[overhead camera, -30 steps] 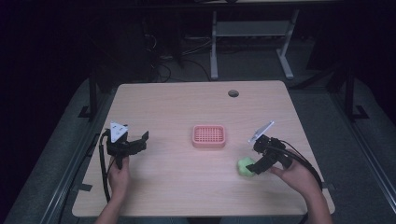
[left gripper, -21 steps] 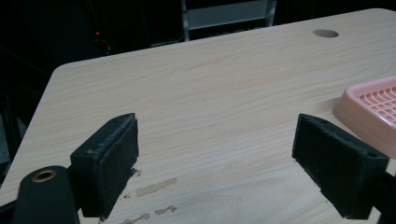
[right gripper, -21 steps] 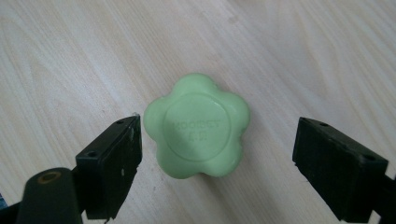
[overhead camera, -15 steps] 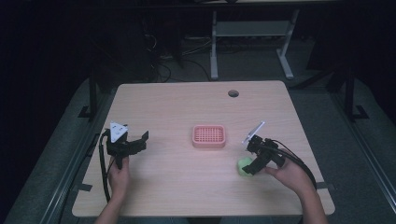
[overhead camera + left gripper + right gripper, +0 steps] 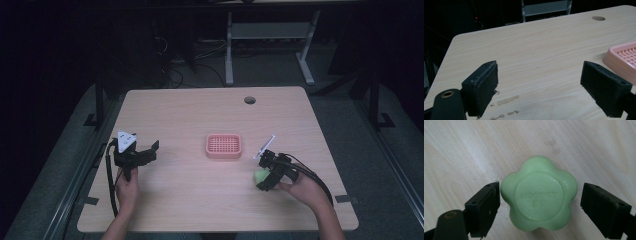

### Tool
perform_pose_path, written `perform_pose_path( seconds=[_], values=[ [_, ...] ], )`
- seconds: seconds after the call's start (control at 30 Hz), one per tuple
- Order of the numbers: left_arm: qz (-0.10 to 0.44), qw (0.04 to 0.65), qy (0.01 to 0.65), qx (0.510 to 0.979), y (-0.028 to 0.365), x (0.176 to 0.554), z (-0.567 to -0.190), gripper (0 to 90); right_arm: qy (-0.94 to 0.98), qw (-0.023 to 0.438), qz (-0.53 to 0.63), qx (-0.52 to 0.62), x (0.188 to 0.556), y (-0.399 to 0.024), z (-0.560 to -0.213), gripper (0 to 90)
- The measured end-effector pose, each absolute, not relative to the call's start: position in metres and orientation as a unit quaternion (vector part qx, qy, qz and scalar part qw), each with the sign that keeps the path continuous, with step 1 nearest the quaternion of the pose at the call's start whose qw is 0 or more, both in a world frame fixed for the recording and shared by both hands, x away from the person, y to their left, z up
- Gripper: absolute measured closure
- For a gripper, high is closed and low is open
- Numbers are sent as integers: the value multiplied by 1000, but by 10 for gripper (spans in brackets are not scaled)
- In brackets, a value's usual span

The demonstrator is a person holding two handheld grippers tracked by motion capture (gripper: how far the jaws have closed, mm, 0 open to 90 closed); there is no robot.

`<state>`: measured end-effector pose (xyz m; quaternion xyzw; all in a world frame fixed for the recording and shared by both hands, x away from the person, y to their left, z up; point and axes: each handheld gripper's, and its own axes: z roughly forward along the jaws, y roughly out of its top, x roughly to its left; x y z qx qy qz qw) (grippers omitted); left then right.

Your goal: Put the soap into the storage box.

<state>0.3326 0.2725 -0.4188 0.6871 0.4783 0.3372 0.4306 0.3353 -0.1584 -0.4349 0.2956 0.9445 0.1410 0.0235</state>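
Right gripper view looks straight down at a green flower-shaped soap (image 5: 539, 193) lying flat on the wooden counter (image 5: 461, 150). The right gripper (image 5: 540, 206) is open, with one black jaw on each side of the soap. The jaw on the left of that view is just beside the soap, and the other jaw has a small gap. Letters are pressed into the top of the soap, but they are too soft to read.

High view shows the soap (image 5: 260, 176) near the person's edge of the counter, with the right gripper (image 5: 266, 177) over it. A pink soap tray (image 5: 223, 146) sits a bit farther back from the soap, toward the person's left. The left gripper (image 5: 150, 152) is well apart from the soap, past the tray. It is open and holds nothing.
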Motion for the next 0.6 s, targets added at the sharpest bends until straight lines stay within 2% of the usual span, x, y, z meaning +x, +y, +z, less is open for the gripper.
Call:
perform_pose_path(
  seconds=[0.23,0.3,0.6],
  values=[
    [337,432,479,686,273,333,-419,143,945,21,138,295,336,-157,-441,165],
    [337,432,480,685,273,333,-419,143,945,20,138,296,336,-156,-441,197],
    [338,433,479,685,273,333,-419,143,947,23,136,291,335,-153,-442,233]
  ],
)
